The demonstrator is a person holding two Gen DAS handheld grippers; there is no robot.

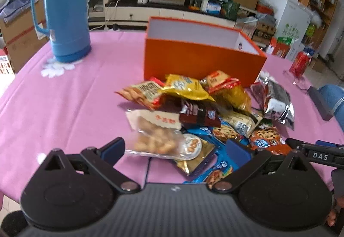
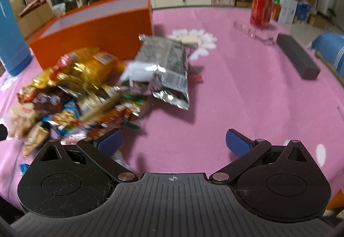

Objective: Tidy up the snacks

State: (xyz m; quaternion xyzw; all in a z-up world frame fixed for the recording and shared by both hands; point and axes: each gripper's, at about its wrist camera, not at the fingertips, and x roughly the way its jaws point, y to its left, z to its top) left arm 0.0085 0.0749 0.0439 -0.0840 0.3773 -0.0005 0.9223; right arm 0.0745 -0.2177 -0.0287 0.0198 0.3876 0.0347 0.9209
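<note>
Both grippers gape empty; my left gripper [image 1: 175, 150] sits nearer, snack pile [image 1: 193, 112] dead ahead, before the orange box [image 1: 200, 60]; right gripper [image 2: 173, 142] alongside.

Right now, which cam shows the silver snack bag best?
Right wrist: the silver snack bag lies whole and unobstructed beside the snack pile. Left wrist shows it smaller, at the pile's far right edge.

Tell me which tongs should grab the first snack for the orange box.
Left. The left tongs are open right over the snack pile, with the peanut bag between their tips. The right tongs are open above bare pink tablecloth, beside the pile. The orange box stands just behind.
</note>
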